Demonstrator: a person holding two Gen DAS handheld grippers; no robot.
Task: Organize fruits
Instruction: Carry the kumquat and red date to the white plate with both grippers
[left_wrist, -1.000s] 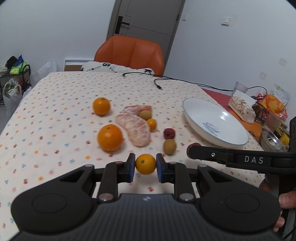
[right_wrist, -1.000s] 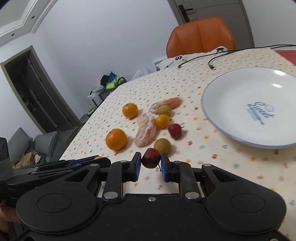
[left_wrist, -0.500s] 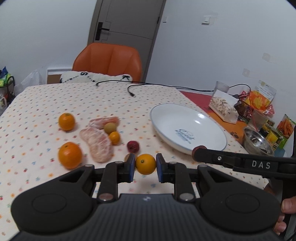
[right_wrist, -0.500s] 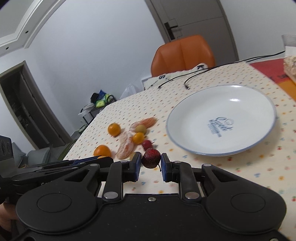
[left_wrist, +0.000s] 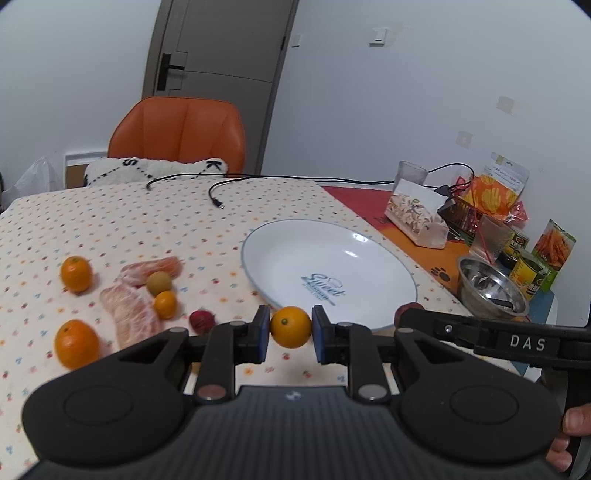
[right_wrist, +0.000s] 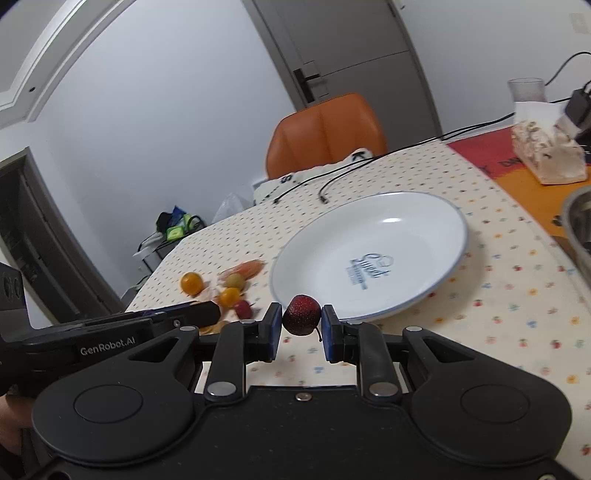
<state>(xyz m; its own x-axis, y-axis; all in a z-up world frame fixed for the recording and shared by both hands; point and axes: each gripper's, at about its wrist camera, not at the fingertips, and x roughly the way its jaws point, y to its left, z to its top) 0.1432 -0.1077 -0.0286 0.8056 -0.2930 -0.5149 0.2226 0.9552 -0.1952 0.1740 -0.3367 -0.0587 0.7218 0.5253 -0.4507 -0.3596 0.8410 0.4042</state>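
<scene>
Fruits are mostly not yet sorted: the white plate (left_wrist: 388, 273) holds nothing, and the bulk of them lie loose on the dotted tablecloth (left_wrist: 110, 221) to its left. Two are in hand. The left gripper (left_wrist: 290, 334) is clamped on a small orange (left_wrist: 290, 326), smooth and round with a green stem dot, held above the cloth just short of the plate's near rim. The right gripper (right_wrist: 302, 328) is clamped on a dark red fruit (right_wrist: 302, 314), speckled, with a thin stalk hanging below, also just before the rim.

Left on the cloth are two larger oranges (left_wrist: 76, 343), one nearer and one farther back, peeled pinkish segments (left_wrist: 129, 308), a greenish-tan round fruit (left_wrist: 159, 282) touching them, a small orange one (left_wrist: 165, 304) and another red one (left_wrist: 201, 320). By this reading the job has barely begun; both held pieces need placing, then the rest.
</scene>
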